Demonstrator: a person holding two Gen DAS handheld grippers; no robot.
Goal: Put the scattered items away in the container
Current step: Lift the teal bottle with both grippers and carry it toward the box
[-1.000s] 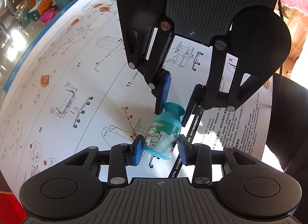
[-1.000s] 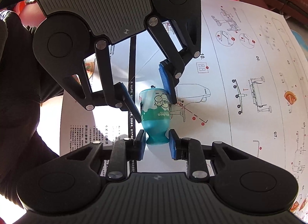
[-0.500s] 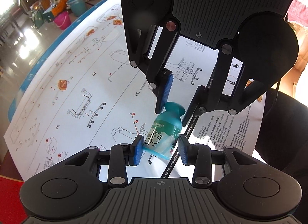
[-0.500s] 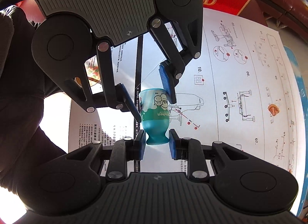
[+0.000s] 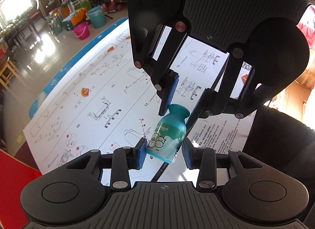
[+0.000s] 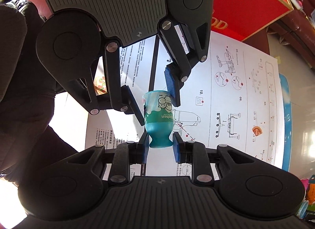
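A small teal toy milk bottle (image 5: 167, 136) with a cartoon cow label hangs in the air above a printed sheet, tilted, held from both ends. My left gripper (image 5: 163, 153) is shut on its wide body; in the right wrist view the left gripper (image 6: 155, 101) comes in from above. My right gripper (image 6: 160, 146) is shut on the narrow cap end of the bottle (image 6: 159, 122), and in the left wrist view the right gripper (image 5: 179, 108) reaches in from the top. No container shows clearly in either view.
A large assembly-instruction sheet (image 5: 94, 95) covers the blue-edged table (image 5: 65, 69). An orange toy piece (image 6: 257, 131) and a toy pizza slice (image 6: 100, 85) lie on it. A red box (image 6: 236, 2) stands beyond the sheet. Buckets (image 5: 81, 32) stand on the floor. A dark sleeve (image 6: 25, 83) is at the left.
Both grippers have risen together with the bottle still gripped. The sheet and table look farther off, and more of the room and the red box shows.
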